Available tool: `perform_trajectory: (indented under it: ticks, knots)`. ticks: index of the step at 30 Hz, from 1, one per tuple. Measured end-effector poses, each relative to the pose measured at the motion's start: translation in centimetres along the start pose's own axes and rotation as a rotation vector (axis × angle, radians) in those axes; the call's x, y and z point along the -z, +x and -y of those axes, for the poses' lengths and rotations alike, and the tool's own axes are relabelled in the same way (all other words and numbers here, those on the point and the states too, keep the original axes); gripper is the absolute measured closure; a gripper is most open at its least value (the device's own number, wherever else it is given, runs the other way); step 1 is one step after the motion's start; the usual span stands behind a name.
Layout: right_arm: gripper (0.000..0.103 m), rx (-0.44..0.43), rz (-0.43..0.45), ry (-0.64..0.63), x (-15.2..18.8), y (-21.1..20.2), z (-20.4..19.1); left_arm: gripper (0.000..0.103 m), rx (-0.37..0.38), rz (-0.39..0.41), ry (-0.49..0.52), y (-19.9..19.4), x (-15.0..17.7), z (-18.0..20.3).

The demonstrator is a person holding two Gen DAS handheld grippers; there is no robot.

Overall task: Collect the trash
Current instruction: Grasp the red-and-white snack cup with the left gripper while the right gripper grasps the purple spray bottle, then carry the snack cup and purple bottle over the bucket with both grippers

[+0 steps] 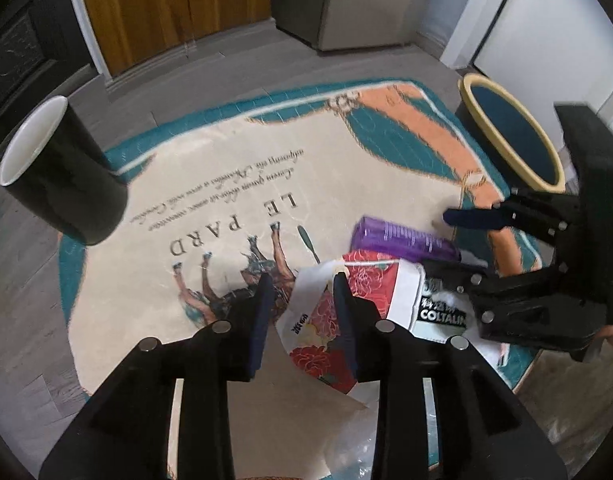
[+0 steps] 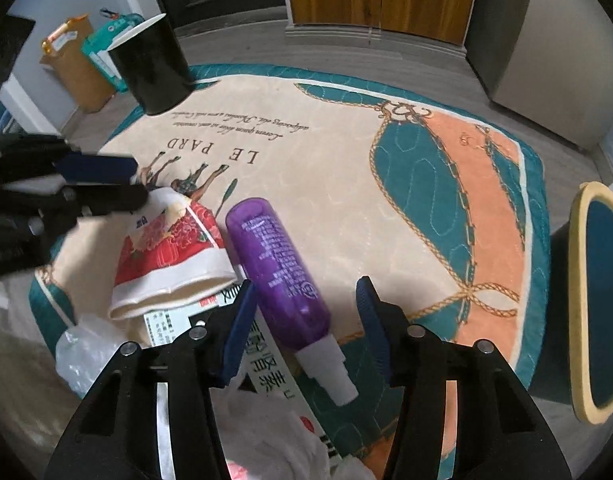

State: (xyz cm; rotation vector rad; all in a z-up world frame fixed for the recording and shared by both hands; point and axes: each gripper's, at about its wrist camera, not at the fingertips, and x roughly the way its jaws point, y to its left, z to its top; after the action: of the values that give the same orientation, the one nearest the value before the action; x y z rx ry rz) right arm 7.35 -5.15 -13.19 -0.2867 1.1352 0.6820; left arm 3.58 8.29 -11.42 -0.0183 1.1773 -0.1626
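Observation:
A purple spray bottle (image 2: 282, 272) lies on the patterned rug (image 2: 346, 160), white nozzle toward me. My right gripper (image 2: 306, 320) stands open with the bottle's lower end between its blue pads; a gap shows on the right side. Left of the bottle lies a crumpled red floral wrapper (image 1: 318, 320), also the red wrapper (image 2: 166, 256) in the right wrist view. My left gripper (image 1: 304, 316) is open, astride the wrapper's white edge without pinching it. In the left wrist view the right gripper (image 1: 438, 240) reaches in around the bottle (image 1: 402, 240).
A black bin with a white inside (image 1: 62, 172) stands at the rug's far left edge, and a dark bin with a yellow rim (image 1: 510, 132) at the right. A black-and-white medicine box (image 1: 438, 312), a printed strip (image 2: 274, 376) and clear plastic (image 2: 82, 352) lie nearby. A cardboard box (image 2: 74, 68) sits by the wall.

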Motion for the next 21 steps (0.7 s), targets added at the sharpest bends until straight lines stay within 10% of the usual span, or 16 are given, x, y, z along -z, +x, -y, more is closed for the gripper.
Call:
perform_trajectory:
  ticks: [21]
  knots:
    - [0.066, 0.041, 0.043, 0.051, -0.4, -1.2, 1.4, 0.098, 0.016, 0.029, 0.043, -0.3, -0.9, 0.2]
